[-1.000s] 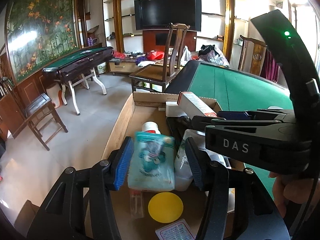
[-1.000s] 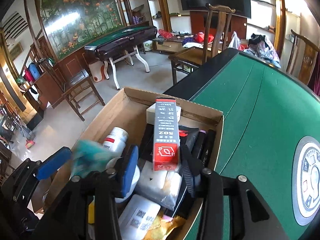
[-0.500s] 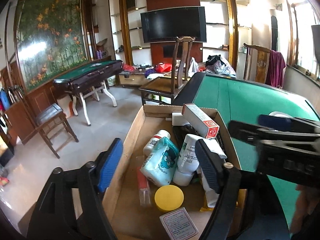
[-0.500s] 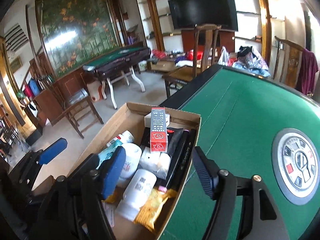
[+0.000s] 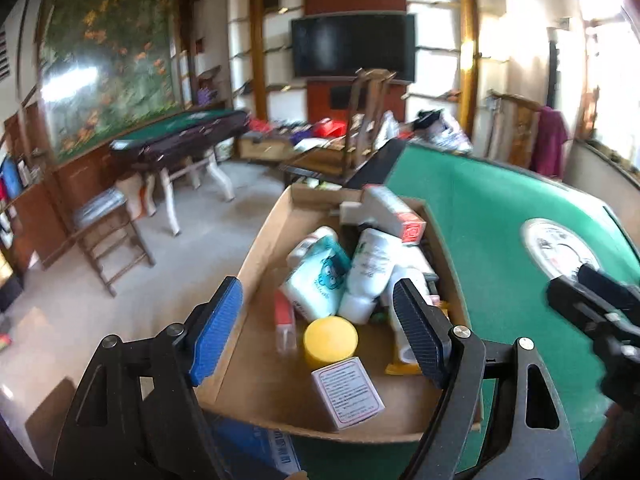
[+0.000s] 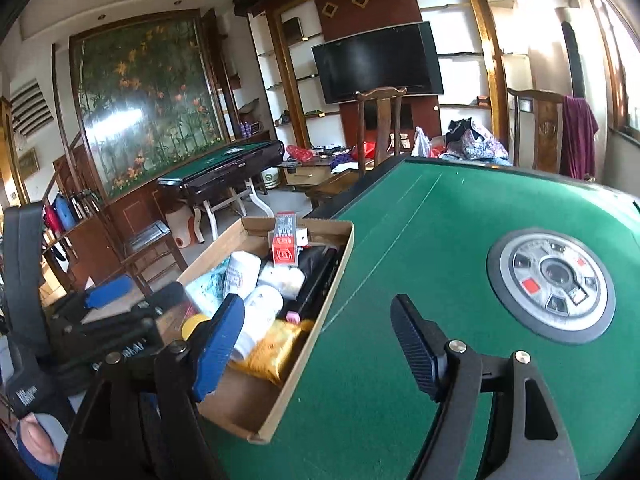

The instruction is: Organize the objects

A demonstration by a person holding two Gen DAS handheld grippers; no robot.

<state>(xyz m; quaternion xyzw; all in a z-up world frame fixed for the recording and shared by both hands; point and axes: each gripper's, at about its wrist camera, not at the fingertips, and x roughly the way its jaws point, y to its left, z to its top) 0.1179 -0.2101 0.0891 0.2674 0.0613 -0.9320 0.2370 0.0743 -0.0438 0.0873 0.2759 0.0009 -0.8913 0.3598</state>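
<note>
Both my claws, left claw (image 5: 316, 332) and right claw (image 6: 320, 346), have just been opening and hold nothing. The cardboard box (image 6: 316, 320) sits full at the tabletop (image 6: 400, 240) left edge. Drop-off probably done; next I need a new item.

Room behind the worktop (image 6: 420, 248), whose green felt bears a round grey control dial (image 6: 554, 280) set near its middle. A dark television (image 6: 378, 62) hangs on the far wall between open shelves. A tall wooden chair (image 6: 378, 128) stands at the worktop's far edge. At left, a second green-topped table (image 5: 180, 136) stands before a large floral painting (image 5: 108, 64); a wooden stool (image 5: 106, 228) stands nearby. A maroon cloth (image 6: 580, 136) drapes another chair at right.
</note>
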